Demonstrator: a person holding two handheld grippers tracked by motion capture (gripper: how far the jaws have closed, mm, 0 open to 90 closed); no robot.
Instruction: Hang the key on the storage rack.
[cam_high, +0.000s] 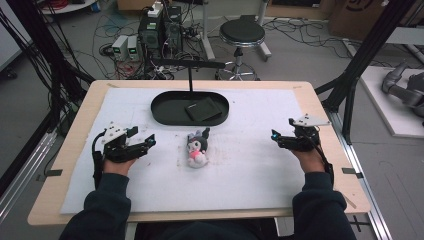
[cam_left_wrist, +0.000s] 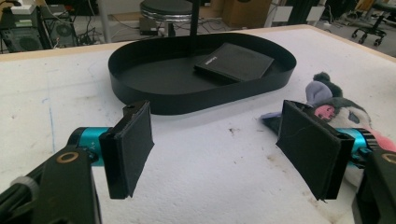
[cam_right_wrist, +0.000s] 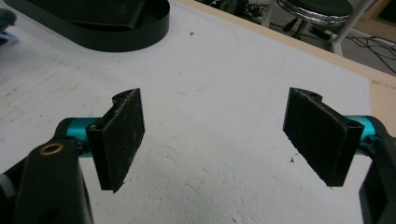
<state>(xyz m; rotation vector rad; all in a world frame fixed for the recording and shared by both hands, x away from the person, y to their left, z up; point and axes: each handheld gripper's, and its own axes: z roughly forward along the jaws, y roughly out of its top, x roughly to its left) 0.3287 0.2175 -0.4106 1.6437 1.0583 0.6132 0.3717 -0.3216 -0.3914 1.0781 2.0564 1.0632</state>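
Note:
A small plush toy (cam_high: 197, 147) with dark ears and a pink body lies on the white mat in the middle of the table; its head (cam_left_wrist: 334, 105) peeks out behind the right jaw in the left gripper view. A black oval tray (cam_high: 165, 107) behind it holds a flat black wallet (cam_high: 203, 109), and the tray (cam_left_wrist: 154, 100) and wallet (cam_left_wrist: 233, 60) also lie ahead of the left jaws. My left gripper (cam_high: 142, 140) rests open to the left of the toy, with nothing between its jaws (cam_left_wrist: 219, 149). My right gripper (cam_high: 280, 140) stands open over bare mat (cam_right_wrist: 215, 135), far right of the toy.
A thin black post with a crossbar (cam_high: 190, 75) rises at the tray's back edge. The white mat (cam_high: 250, 165) covers most of the wooden table (cam_high: 80, 130). Beyond the table stand a stool (cam_high: 242, 35), computer boxes and loose cables on the floor.

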